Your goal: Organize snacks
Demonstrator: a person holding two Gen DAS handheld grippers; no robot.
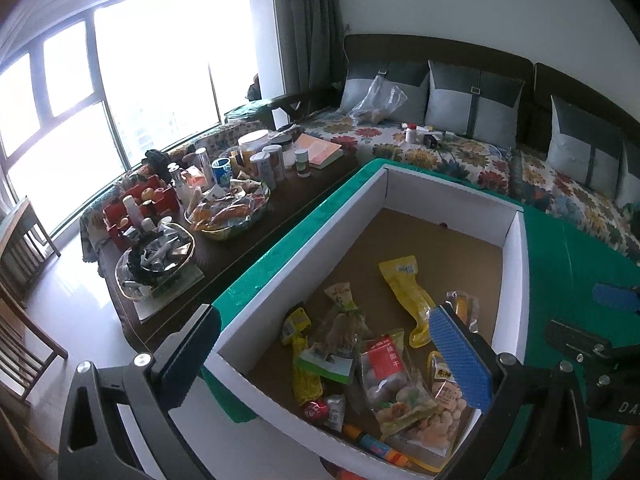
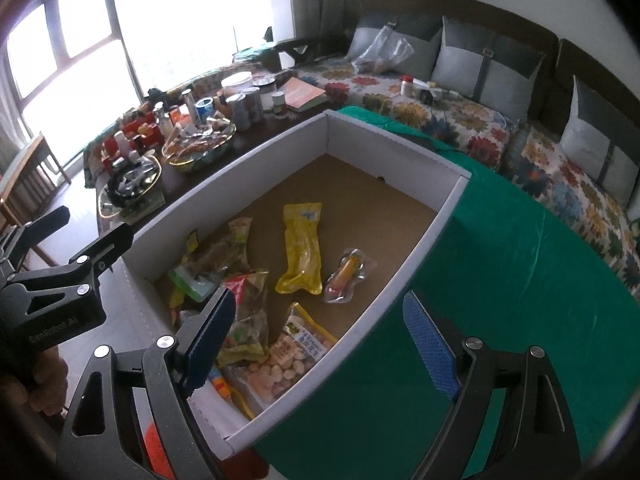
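Snacks (image 1: pixel 384 376) loose inside box (image 1: pixel 516 264)

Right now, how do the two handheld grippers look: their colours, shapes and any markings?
Both grippers have black angular frames with triangular cut-outs and silver round bolts. Each finger carries a blue ribbed pad. The left gripper shows pale lettering on its body in the right wrist view; the right gripper shows part of the same.

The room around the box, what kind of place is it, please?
Most likely a living room in a home. A long sofa with a floral cover and grey cushions runs along the wall, a cluttered low table stands before a large window, and the cardboard box sits on green cloth.
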